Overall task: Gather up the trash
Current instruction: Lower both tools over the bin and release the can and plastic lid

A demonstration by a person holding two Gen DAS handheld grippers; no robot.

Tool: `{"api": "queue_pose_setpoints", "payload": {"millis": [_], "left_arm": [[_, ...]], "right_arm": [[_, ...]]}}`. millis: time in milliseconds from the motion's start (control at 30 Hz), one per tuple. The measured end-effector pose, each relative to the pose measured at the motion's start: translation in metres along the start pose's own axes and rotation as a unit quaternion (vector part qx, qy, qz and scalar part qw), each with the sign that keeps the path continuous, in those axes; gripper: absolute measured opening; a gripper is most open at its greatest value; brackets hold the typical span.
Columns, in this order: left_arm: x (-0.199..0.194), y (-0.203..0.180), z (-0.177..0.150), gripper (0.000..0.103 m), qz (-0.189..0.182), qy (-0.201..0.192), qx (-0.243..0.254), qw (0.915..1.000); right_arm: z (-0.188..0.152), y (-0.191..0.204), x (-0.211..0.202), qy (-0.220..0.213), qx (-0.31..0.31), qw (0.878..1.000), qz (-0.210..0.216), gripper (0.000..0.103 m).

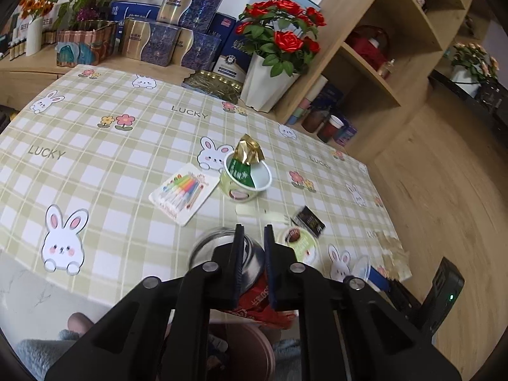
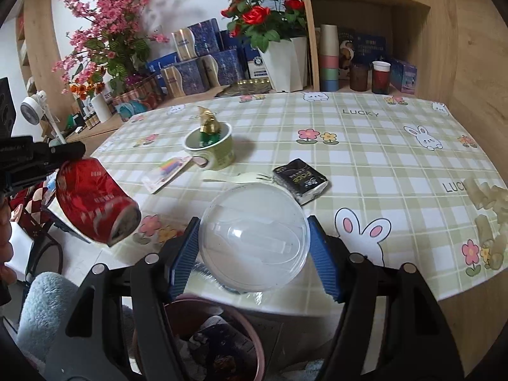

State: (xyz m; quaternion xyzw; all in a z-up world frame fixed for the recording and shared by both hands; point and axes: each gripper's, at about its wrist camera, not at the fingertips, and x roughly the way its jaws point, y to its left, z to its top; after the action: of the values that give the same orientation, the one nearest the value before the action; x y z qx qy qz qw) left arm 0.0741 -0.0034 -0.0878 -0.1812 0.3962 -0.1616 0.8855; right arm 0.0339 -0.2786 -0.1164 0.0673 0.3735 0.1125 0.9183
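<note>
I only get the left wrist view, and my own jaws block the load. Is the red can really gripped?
Observer: Yes. The left gripper has its jaws clamped on the red can, which is crushed and tilted with its dark end pointing down.
Operator: What is the right side doing?
Observer: The right gripper holds a clear dome lid between its jaws, at the table's near edge.
Operator: Where's that lid relative to the bin?
Observer: Just above the brown bin, which already has trash inside.
</note>
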Motion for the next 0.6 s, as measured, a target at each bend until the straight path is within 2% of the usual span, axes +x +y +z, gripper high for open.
{"api": "queue_pose_setpoints", "payload": {"millis": [133, 300, 500, 600], "left_arm": [[-0.011, -0.001, -0.022, 0.001, -0.004, 0.016, 0.009, 0.9998], [-0.016, -0.009, -0.059, 0.000, -0.028, 0.049, 0.016, 0.9983], [-0.021, -0.016, -0.084, 0.000, -0.049, 0.081, 0.023, 0.9952], [-0.022, -0.018, -0.089, 0.000, -0.051, 0.083, 0.022, 0.9950]], "right_arm": [[-0.008, 0.011, -0.016, -0.002, -0.005, 1.000, 0.002, 0.067], [-0.019, 0.023, -0.034, -0.010, -0.009, 1.000, 0.002, 0.067], [-0.029, 0.025, -0.053, -0.016, -0.005, 1.000, 0.002, 0.067], [-0.032, 0.024, -0.057, -0.017, -0.003, 1.000, 0.002, 0.067]]}}
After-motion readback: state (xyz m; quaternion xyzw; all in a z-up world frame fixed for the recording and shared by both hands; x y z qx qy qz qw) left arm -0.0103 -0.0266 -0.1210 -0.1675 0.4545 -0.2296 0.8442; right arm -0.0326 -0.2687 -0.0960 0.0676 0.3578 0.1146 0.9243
